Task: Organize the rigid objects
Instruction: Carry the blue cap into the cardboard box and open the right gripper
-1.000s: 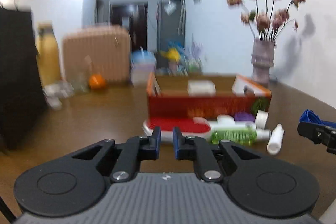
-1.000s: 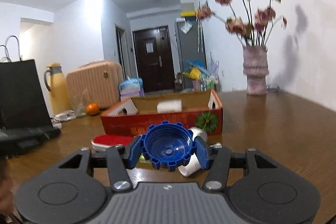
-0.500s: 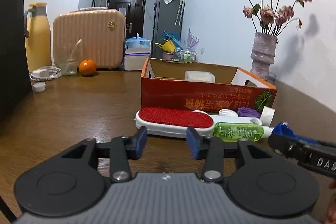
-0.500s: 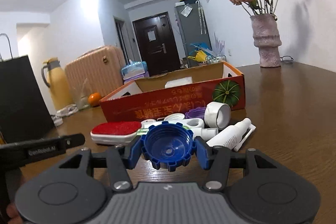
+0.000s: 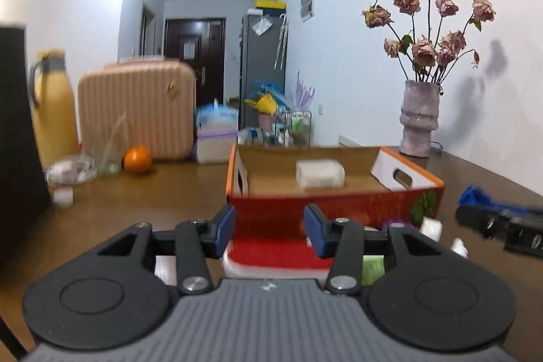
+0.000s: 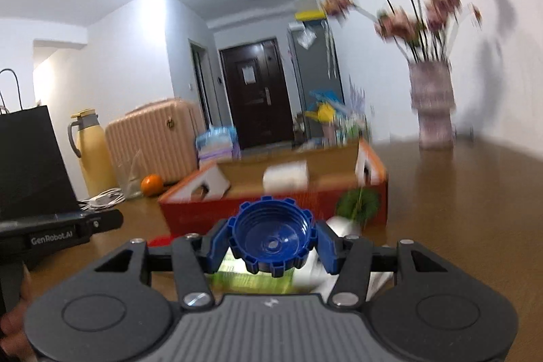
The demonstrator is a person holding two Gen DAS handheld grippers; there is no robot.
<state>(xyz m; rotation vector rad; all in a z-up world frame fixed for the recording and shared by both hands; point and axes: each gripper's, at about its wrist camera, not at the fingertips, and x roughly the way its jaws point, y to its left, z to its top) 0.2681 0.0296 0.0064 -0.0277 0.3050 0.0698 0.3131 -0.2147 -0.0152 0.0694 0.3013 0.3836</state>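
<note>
The right gripper [image 6: 271, 246] clamps a blue cap [image 6: 271, 240] between its pads, hollow side toward the camera. The left gripper [image 5: 269, 233] is spread wide, holding nothing, above a red-topped brush [image 5: 275, 255]. At 12 o'clock beyond both stands the red cardboard box [image 5: 336, 189] with a white block [image 5: 319, 172] inside.

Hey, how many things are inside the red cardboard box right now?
1. A white block lies on the floor of the red cardboard box, near the middle toward the back wall. The front wall hides the near part of the floor, so more may be there.
</note>
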